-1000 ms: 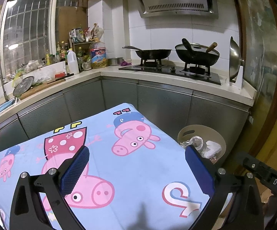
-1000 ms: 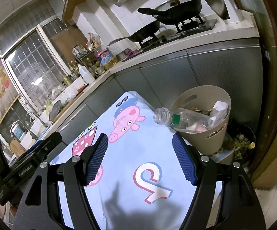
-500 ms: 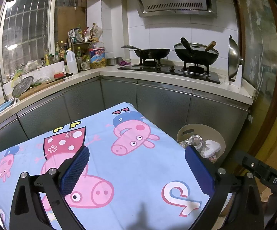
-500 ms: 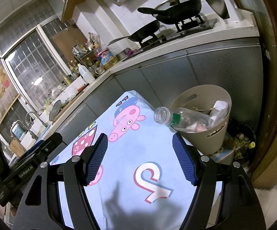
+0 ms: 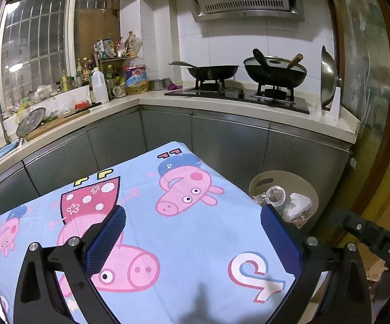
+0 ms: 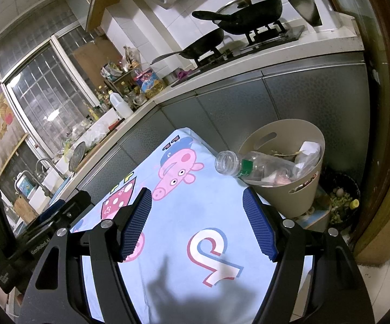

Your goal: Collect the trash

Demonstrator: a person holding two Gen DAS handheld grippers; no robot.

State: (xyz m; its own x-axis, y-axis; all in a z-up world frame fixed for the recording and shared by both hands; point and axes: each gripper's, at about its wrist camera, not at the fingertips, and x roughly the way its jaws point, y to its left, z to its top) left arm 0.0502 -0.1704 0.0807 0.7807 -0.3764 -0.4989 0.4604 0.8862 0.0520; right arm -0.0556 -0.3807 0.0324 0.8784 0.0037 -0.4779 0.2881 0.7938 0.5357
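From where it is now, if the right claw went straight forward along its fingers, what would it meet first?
Probably the cartoon tablecloth: the open right claw points down over it, with nothing between the fingers. The plastic bottle sits further right; depth is unclear.

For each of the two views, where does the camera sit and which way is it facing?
Left wrist: on the left gripper, above the blue cartoon-pig tablecloth, facing the stove counter; own blue-padded fingers open.
Right wrist: on the right gripper, higher and tilted, facing the beige plastic trash bin and clear plastic bottle; fingers open, left gripper's body at left.
Shared: tablecloth, bin, bottle.
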